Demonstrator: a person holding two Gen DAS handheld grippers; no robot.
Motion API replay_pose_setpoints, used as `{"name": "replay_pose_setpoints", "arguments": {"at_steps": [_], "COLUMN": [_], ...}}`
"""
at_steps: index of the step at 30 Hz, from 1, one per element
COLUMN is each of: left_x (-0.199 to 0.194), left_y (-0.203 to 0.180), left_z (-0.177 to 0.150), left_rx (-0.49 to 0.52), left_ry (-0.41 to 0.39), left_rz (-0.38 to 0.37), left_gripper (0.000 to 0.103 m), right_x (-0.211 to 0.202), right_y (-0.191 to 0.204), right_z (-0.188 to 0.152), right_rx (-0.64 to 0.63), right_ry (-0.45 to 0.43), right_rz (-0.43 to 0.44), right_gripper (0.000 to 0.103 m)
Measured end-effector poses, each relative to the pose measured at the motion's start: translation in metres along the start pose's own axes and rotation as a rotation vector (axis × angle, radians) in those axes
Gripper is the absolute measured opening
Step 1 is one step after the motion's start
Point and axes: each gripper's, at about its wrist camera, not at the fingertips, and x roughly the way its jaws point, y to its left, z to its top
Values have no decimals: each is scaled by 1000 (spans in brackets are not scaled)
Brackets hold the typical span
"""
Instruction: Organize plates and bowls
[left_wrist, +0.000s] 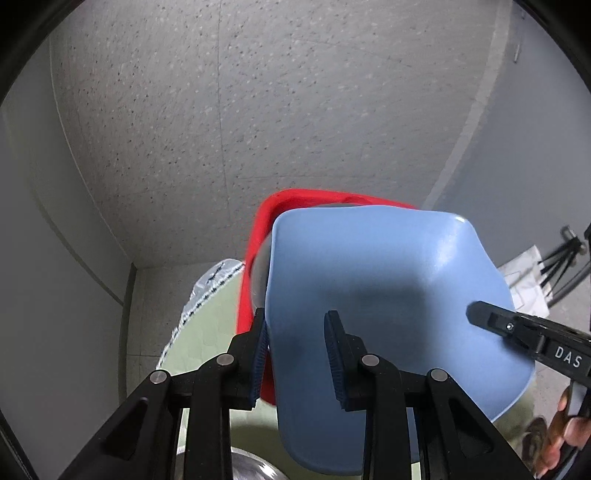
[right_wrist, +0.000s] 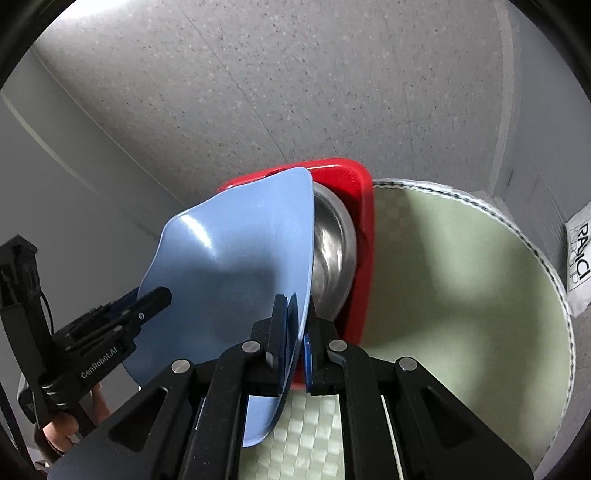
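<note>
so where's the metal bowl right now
In the right wrist view the metal bowl sits centre frame in the red tray, just behind the blue plate.

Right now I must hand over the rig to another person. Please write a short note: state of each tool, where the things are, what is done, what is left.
Left tool: its fingers straddle the near edge of the pale blue square plate; a gap shows at one pad, so the grip is unclear.
Right tool: shut on the same plate's opposite edge.
The plate is tilted, held above the pale green checked mat.
Behind it a round steel bowl sits in the red square tray.
Done: plate picked up.
Left: set the plate down in its place.
</note>
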Motion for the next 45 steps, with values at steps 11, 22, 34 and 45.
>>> {"name": "replay_pose_setpoints", "arguments": {"at_steps": [11, 22, 34, 45], "left_x": [49, 31, -72, -151], "left_y": [-11, -26, -71, -94], "left_z": [26, 7, -52, -152], "left_rx": [47, 49, 109, 126], "left_ry": [42, 9, -131, -170], "left_rz": [45, 50, 7, -25], "left_gripper": [30, 62, 80, 85], "right_x": [41, 11, -106, -172], "right_y": [0, 2, -28, -30], "right_z": [8, 3, -63, -156], "right_rx": [-22, -12, 26, 8], "right_ry": [28, -55, -182, -211], "right_rz": [-79, -19, -67, -58], "right_gripper": [13, 66, 70, 75]}}
